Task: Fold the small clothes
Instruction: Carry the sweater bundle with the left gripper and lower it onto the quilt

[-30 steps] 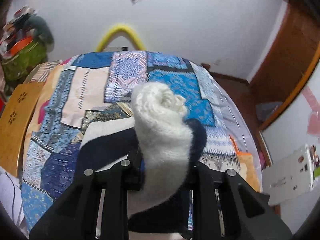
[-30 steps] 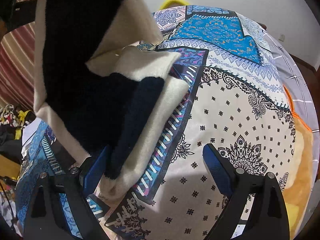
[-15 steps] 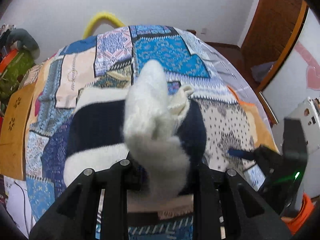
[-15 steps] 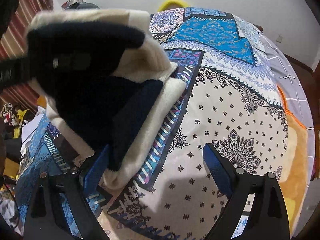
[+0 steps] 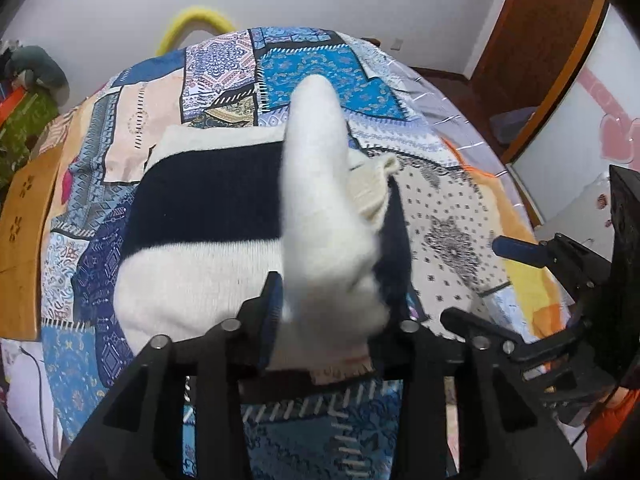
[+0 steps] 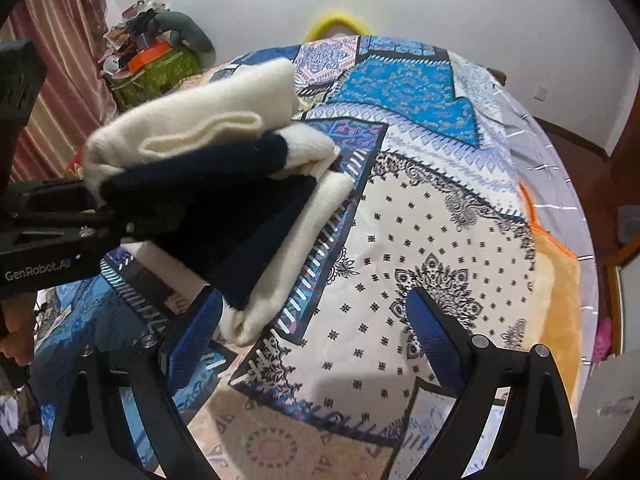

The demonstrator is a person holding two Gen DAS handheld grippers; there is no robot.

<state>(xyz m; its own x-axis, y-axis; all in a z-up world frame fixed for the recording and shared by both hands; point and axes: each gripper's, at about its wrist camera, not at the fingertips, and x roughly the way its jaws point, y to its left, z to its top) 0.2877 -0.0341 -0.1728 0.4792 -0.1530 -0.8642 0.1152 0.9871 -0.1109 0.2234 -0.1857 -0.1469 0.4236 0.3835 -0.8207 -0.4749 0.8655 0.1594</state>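
Note:
A cream and navy striped sweater (image 5: 200, 216) lies folded on the patchwork bedspread (image 5: 320, 68). Its top cream fold (image 5: 320, 216) bunches up between the fingers of my left gripper (image 5: 328, 308), whose jaws are opening while the pads still touch the cloth. In the right wrist view the left gripper (image 6: 132, 220) comes in from the left, its tips buried in the sweater (image 6: 224, 184). My right gripper (image 6: 316, 304) stands open low over the bedspread (image 6: 440, 220), its left finger beside the sweater's near corner. It also shows as the right gripper (image 5: 480, 280) at the right of the left wrist view.
A yellow curved bar (image 5: 196, 20) stands at the bed's far end. A wooden board (image 5: 24, 216) lies along the left side, an orange blanket (image 6: 556, 292) along the right. A clutter pile (image 6: 160, 64) sits by the curtain. A wooden door (image 5: 540, 40) is far right.
My left gripper has come down and forward, laying the lifted part of the sweater onto the rest. Its jaws now stand wider. The right gripper stays open and has risen slightly.

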